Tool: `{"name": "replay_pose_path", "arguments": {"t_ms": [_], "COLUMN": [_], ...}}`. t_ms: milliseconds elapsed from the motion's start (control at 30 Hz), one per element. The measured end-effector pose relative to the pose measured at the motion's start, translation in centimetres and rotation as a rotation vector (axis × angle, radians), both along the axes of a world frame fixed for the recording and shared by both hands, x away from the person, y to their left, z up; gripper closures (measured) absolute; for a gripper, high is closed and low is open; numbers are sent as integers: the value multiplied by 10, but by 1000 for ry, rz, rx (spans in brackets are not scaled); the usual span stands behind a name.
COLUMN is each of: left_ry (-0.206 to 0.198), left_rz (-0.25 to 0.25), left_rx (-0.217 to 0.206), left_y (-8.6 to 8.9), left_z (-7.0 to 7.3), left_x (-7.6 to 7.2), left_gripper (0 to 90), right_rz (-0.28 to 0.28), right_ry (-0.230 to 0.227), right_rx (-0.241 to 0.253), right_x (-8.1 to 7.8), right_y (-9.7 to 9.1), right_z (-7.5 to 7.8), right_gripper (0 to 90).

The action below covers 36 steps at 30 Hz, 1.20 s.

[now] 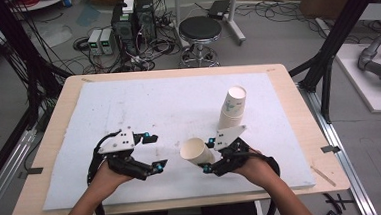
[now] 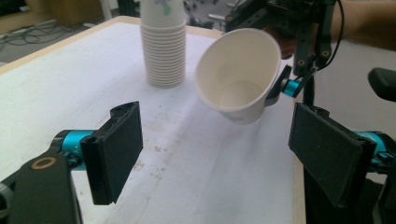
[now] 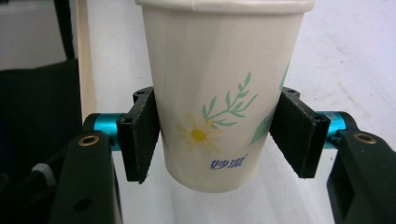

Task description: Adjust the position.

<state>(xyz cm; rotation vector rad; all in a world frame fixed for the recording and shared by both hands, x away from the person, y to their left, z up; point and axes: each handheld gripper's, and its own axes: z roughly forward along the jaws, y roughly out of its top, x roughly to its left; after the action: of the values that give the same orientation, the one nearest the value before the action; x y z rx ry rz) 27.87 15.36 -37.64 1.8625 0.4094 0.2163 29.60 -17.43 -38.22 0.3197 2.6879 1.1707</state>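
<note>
Cup (image 1: 197, 151) clamped in right gripper (image 1: 209, 155), tilted, at 7 o'clock from stack (image 1: 231, 108). Left gripper (image 1: 155, 150) gaping, empty. Likely mid-carry; next, setting upright on mat (image 1: 143, 105).

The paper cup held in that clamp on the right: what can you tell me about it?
The paper cup is a single white cup with a rolled rim, printed with a yellow-centred daisy, green sprigs and small blue writing. It is empty, its inside plain white. The right gripper clamps its lower half, one black pad pressed to each side. Seen from above it is held tilted over the white mat, mouth toward the open left gripper. It stands apart from the stack of cups.
</note>
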Motion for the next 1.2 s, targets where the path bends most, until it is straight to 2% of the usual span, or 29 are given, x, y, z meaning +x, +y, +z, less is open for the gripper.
{"name": "replay_pose_path", "arguments": {"t_ms": [167, 200, 233, 300, 333, 367, 500, 733, 933, 1033, 1200], "left_ry": [0, 1, 6, 11, 13, 12, 10, 3, -8, -10, -7], "left_rz": [86, 101, 112, 133, 141, 149, 174, 210, 247, 261, 267], "left_rx": [-79, -94, -102, -113, -118, -121, -132, -144, -152, -157, -163], "left_y": [15, 18, 21, 25, 26, 28, 33, 39, 49, 53, 55], "left_z": [-17, -19, -21, -24, -25, -26, -28, -29, -30, -31, -34], "left_x": [-3, -3, -3, -4, -4, -4, -4, -4, -5, -5, -7], "left_gripper": [176, 177, 177, 176, 177, 177, 177, 176, 176, 176, 176], "right_rz": [-39, -48, -48, -69, -88, -88, -126, -201, -236, -256, -269], "right_ry": [-5, -17, -17, -21, -32, -32, -55, -85, -108, -105, -108], "right_rx": [90, 130, 130, 172, 211, 211, 267, 339, 372, 390, 393], "right_x": [-5, -6, -6, -8, -10, -10, -14, -18, -18, -18, -20], "right_y": [-17, -23, -23, -29, -37, -37, -50, -71, -79, -83, -86], "right_z": [-7, -9, -9, -11, -13, -13, -16, -22, -22, -22, -24], "right_gripper": [364, 364, 364, 363, 362, 362, 362, 360, 360, 358, 358]}}
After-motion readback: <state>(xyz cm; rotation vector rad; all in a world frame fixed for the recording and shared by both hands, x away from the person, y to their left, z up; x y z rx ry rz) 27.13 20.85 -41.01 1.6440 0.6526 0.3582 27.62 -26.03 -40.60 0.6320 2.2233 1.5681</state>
